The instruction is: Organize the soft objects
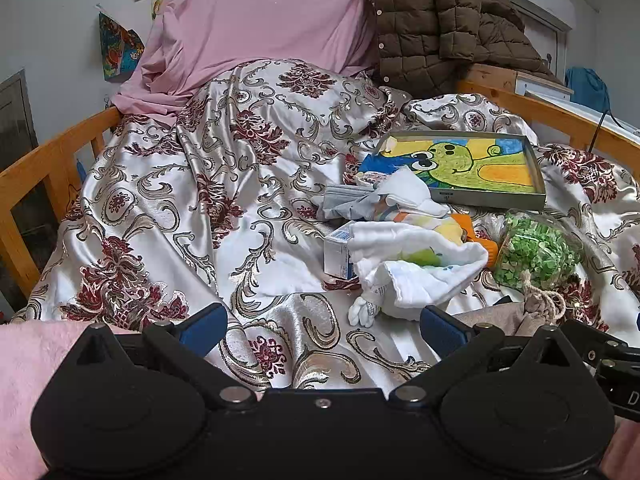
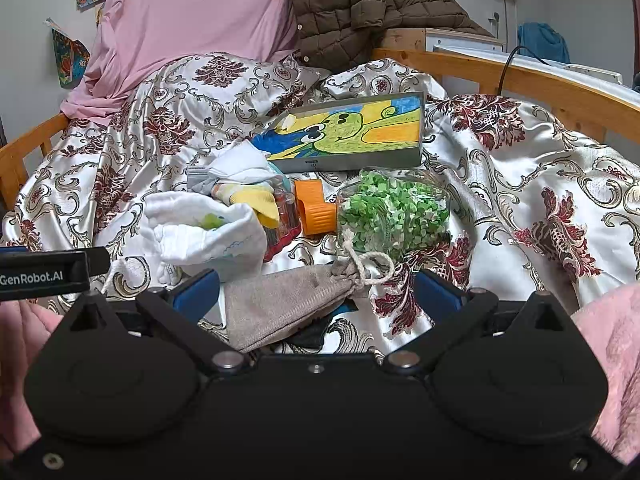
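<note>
A heap of soft things lies on the patterned bedspread (image 1: pixel 160 208): a crumpled white cloth (image 1: pixel 416 264) (image 2: pixel 200 228), a yellow and white sock bundle (image 2: pixel 248 192) and a grey drawstring pouch (image 2: pixel 280 300) (image 1: pixel 500 314). My left gripper (image 1: pixel 320 328) is open above bare bedspread, left of the white cloth. My right gripper (image 2: pixel 316 292) is open, and the grey pouch lies between its blue fingers, untouched as far as I can see. The left gripper's body (image 2: pixel 44 272) shows at the left edge of the right wrist view.
A clear bag of green bits (image 2: pixel 396 212) (image 1: pixel 536 252), an orange plastic piece (image 2: pixel 314 208), a small box (image 1: pixel 338 256) and a tray with a frog drawing (image 1: pixel 468 164) (image 2: pixel 352 136) lie nearby. Wooden bed rails (image 1: pixel 48 160) (image 2: pixel 560 88) border both sides. A pink sheet (image 1: pixel 260 20) and a brown jacket (image 1: pixel 440 20) stand behind.
</note>
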A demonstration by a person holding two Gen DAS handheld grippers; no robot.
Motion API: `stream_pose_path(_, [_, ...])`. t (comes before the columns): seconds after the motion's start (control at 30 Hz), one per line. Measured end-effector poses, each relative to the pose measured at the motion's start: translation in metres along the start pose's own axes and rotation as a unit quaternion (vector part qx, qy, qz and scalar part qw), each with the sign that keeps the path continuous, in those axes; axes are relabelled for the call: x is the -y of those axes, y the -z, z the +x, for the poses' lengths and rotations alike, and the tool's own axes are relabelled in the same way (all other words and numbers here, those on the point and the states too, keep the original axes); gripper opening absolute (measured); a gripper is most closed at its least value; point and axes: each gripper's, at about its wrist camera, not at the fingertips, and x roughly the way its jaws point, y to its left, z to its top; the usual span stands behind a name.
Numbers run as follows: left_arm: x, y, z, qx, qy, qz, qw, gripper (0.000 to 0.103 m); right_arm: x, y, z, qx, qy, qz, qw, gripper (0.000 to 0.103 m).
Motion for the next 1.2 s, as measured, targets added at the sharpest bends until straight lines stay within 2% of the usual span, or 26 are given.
stream_pose_path(0.4, [0.0, 0.0, 0.0, 0.0, 0.0, 0.0, 1.0, 0.102, 0.001, -0.003, -0.002, -0.001, 0.0, 0.0, 1.0, 0.103])
stream_pose_path(0.67, [0.0, 0.0, 0.002, -0.008, 0.001, 0.004, 1.0, 0.102, 0.001, 0.003, 0.01, -0.016, 0.0, 0.019, 1.0, 0.103])
stream_pose_path(0.8, [-0.003, -0.005, 0.009, -0.027, 0.021, 0.003, 0.9994, 0.102, 0.006, -0.005, 0.014, -0.039, -0.004, 0.029, 0.999, 0.103])
stream_pose_path(0.97, [-0.002, -0.011, 0.026, -0.073, 0.057, 0.021, 0.9955, 0.102, 0.013, -0.005, 0.029, -0.074, -0.02, 0.053, 0.996, 0.103])
stream_pose_path(1.1, [0.001, -0.022, 0.031, -0.066, 0.077, 0.056, 0.9933, 0.102, 0.017, -0.014, 0.045, -0.1, -0.045, 0.053, 0.993, 0.103])
stream_pose_path(1.2, [0.006, -0.033, 0.041, -0.073, 0.076, 0.083, 0.991, 0.102, 0.025, -0.024, 0.063, -0.125, -0.045, 0.071, 0.989, 0.103])
